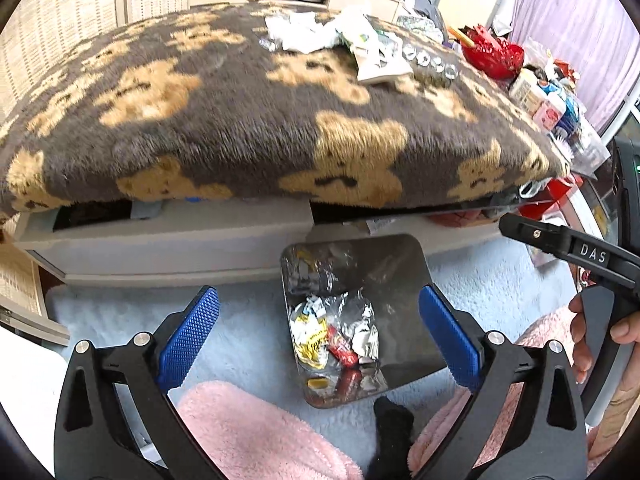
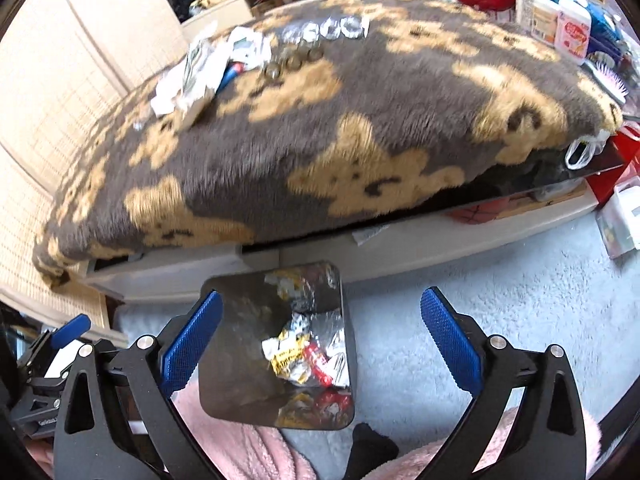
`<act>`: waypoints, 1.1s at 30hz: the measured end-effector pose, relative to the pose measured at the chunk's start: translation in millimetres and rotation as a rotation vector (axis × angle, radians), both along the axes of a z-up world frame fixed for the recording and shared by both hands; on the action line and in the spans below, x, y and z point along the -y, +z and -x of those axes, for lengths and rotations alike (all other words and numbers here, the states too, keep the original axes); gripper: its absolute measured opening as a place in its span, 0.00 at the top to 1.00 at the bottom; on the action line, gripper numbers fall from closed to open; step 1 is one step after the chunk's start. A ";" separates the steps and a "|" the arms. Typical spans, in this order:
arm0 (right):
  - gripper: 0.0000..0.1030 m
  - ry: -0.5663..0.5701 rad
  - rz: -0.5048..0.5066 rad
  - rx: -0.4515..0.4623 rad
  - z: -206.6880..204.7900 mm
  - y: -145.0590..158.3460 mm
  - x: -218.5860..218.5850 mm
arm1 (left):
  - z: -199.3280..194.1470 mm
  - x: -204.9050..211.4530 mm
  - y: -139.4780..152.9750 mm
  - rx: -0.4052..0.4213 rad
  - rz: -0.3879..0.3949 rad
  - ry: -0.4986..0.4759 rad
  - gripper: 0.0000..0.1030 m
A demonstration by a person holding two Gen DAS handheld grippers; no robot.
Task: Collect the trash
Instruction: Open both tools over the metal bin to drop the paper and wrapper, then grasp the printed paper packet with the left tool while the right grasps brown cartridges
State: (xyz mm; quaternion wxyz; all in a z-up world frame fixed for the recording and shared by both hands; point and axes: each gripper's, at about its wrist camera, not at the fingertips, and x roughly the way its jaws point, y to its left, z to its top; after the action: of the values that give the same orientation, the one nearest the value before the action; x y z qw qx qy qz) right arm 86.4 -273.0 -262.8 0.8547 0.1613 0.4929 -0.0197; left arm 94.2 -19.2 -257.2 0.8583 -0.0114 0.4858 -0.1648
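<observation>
A shiny metal bin (image 1: 404,280) stands on the pale rug, with crumpled foil and yellow and red wrappers (image 1: 332,336) lying inside. My left gripper (image 1: 318,292) hangs open above it, with nothing between its blue pads. In the right wrist view the same bin (image 2: 236,340) sits below my right gripper (image 2: 322,294), which is also open and holds nothing. More trash lies on the bear-print blanket: white paper and wrappers (image 1: 320,32) (image 2: 200,68), with a row of small foil cups (image 1: 430,60) (image 2: 320,32) beside them.
The bear-print blanket (image 1: 240,128) covers a low table with a grey frame (image 1: 180,244). A red bowl (image 1: 492,54) and bottles (image 1: 536,96) crowd its right end. Pink fleece legs (image 1: 248,432) and a black sock (image 1: 392,420) lie near the bin. A hand (image 1: 584,332) holds the other gripper at the right.
</observation>
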 end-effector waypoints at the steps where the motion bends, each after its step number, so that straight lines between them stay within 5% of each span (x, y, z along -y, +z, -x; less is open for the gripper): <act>1: 0.03 -0.003 0.003 0.010 -1.7 4.2 1.7 | -2.3 -0.7 4.1 0.007 0.000 0.001 0.08; 11: 0.03 -0.022 0.028 0.095 -32.6 31.6 14.4 | -32.4 2.9 27.5 0.056 0.014 -0.007 0.08; 17: 0.08 -0.017 0.127 0.168 -68.0 44.1 17.1 | -67.4 6.7 44.4 0.093 0.028 0.007 0.09; 23: 0.24 0.015 0.146 0.157 -108.0 34.9 13.0 | -107.5 15.8 65.9 0.143 0.021 0.006 0.19; 33: 0.24 0.044 0.165 0.140 -156.0 15.3 7.9 | -168.8 48.9 69.1 0.146 0.020 -0.029 0.24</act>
State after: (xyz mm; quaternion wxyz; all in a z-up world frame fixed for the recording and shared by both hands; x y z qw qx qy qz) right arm 242.4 -280.9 -247.6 0.8976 0.0805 0.4323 -0.0304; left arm 263.0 -68.1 -188.2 0.8888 -0.0007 0.4203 -0.1826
